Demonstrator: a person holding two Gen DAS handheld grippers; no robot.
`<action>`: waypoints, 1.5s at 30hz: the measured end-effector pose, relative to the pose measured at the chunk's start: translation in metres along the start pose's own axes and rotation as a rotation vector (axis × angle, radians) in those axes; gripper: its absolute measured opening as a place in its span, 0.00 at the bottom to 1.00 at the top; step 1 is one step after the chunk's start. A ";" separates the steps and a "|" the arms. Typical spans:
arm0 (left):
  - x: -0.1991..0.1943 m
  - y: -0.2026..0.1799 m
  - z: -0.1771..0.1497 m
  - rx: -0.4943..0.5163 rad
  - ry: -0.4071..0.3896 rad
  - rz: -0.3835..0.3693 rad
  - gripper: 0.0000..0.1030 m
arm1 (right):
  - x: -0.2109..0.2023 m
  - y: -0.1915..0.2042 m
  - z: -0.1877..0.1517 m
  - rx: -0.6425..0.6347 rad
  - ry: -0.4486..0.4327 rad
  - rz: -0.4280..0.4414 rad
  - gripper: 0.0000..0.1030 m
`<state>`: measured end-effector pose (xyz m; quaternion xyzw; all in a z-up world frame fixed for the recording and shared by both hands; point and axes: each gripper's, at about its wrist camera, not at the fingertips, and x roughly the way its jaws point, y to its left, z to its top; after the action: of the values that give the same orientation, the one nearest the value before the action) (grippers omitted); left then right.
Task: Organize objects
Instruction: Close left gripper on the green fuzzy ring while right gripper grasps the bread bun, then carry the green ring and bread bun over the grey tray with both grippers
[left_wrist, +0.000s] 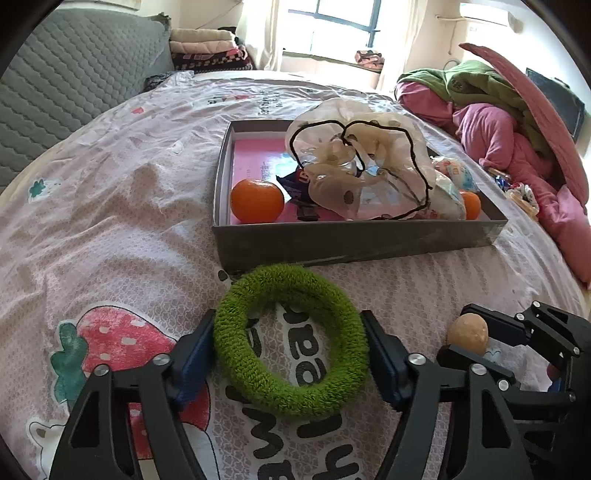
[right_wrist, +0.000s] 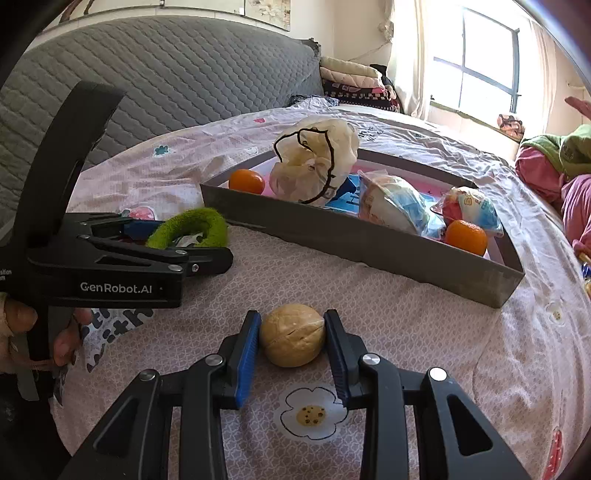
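Resting on the bed sheet (left_wrist: 92, 206), the green ring (left_wrist: 290, 341) lies flat in the lower middle of the left wrist view, just in front of the near wall of the grey box (left_wrist: 354, 242). It is a thick, fuzzy loop of grass-green towel cloth, round and soft, and the printed black letters of the sheet show through its hole. The left claw (left_wrist: 288, 354) stands wide around it, with one blue pad at each outer side of the ring; whether the pads already press on the cloth I cannot tell.

In the right wrist view, the walnut (right_wrist: 292, 335) sits low in the middle of the frame, on the pink patterned sheet. It is pale tan, round, with a wrinkled shell and a dark seam line across its front. The right claw (right_wrist: 292, 341) is closed on it, and both blue pads touch its sides.

The grey box is shallow, with a pink bottom. Inside it, an orange (left_wrist: 257, 201) lies at the left corner, a second orange (right_wrist: 466, 237) at the right end, and between them a crumpled plastic bag (left_wrist: 364, 162) with black edging and some wrapped snack packets (right_wrist: 397, 205). At the left edge of the right wrist view a hand (right_wrist: 22, 332) holds the left tool.
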<state>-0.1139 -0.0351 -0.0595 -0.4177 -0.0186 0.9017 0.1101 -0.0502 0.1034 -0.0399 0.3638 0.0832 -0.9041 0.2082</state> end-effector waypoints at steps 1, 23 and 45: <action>-0.001 0.000 0.000 0.000 -0.002 -0.002 0.66 | 0.000 -0.001 0.000 0.003 0.000 0.002 0.34; -0.025 -0.020 -0.011 0.050 -0.047 -0.089 0.21 | -0.003 -0.005 0.001 0.022 -0.007 0.022 0.34; -0.061 -0.028 0.011 0.067 -0.153 -0.046 0.21 | -0.050 -0.031 0.023 0.038 -0.189 -0.069 0.34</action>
<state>-0.0788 -0.0198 -0.0035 -0.3433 -0.0064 0.9283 0.1430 -0.0459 0.1399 0.0114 0.2779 0.0584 -0.9424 0.1769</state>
